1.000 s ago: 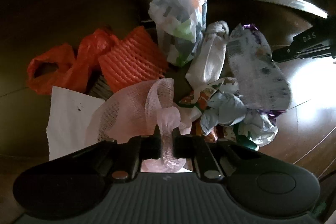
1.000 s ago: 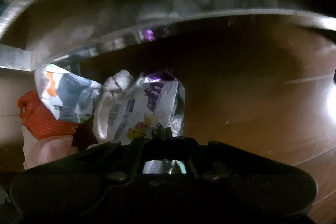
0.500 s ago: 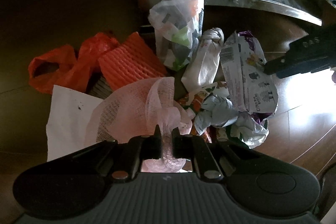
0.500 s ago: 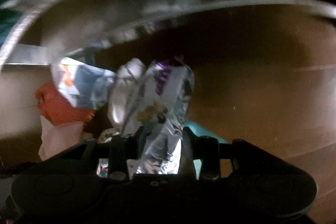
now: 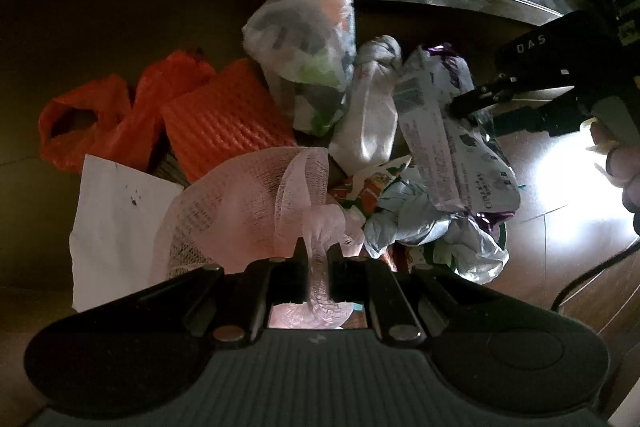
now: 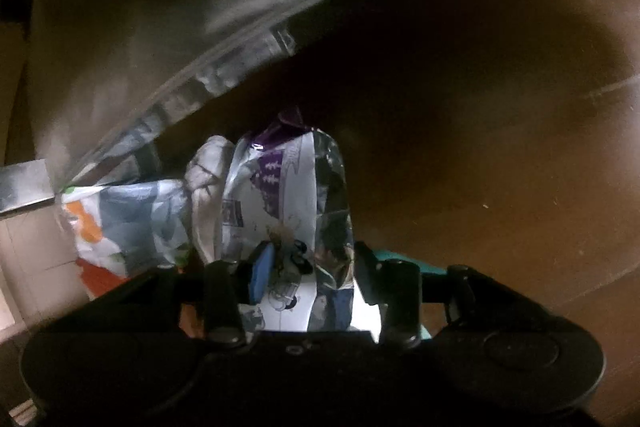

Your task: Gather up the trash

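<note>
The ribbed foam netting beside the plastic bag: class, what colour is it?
Orange. The foam netting shows best in the left wrist view.

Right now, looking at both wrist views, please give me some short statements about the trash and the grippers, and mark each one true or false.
1. The left gripper is shut on the pink mesh. True.
2. The right gripper has the foil wrapper between its fingers. True.
3. The orange net is held by the right gripper. False: it lies in the pile, no gripper on it.
4. The white paper lies on top of the foil wrapper. False: it lies at the pile's other side, beside the pink mesh.
5. The floor is brown wood. True.
</note>
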The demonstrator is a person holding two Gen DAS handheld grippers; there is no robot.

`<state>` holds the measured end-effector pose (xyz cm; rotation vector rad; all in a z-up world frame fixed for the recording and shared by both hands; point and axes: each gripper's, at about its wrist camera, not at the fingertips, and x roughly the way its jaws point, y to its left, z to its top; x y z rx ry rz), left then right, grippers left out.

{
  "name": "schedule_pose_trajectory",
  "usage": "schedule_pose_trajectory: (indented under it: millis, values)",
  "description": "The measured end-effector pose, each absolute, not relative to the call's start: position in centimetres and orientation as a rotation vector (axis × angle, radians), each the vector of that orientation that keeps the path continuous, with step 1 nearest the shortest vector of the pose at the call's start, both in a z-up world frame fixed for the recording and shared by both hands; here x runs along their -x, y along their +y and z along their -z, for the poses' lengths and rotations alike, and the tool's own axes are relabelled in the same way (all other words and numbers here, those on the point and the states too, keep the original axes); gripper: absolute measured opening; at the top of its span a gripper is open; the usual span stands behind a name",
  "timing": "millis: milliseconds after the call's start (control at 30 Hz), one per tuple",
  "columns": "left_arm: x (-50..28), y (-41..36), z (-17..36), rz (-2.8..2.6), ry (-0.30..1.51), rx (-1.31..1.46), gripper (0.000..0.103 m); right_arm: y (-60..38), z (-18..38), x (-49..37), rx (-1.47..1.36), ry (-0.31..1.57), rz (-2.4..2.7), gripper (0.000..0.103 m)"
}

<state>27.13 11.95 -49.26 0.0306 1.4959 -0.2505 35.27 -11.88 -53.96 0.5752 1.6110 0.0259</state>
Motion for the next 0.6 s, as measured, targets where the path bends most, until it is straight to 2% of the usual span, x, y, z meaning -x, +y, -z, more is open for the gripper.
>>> schedule_pose_trajectory:
  millis: [33, 67, 333, 600]
  values:
    - [-27.1, 12.0, 49.3, 0.249, 1.495, -0.029, 0.008, -11.5, 53.7, -35.3, -0.533, 1.608, -0.038, 0.007]
    - [-27.2, 12.0, 49.3, 0.25, 1.495, -0.029, 0.008, -11.0, 53.5, -35.1, -0.495, 1.61, -0.045, 0.0]
    - [-27.2, 12.4, 47.9, 0.254, 1.478, -0.019, 0.008, -9.9, 48.9, -33.1, -0.339, 1.484, -0.121, 0.0]
    - [-27.1, 12.1, 41.0, 0.341, 1.391, -0.046, 0.008, -9.8, 40.9, -31.6, -0.203, 1.356, -0.154, 0.0]
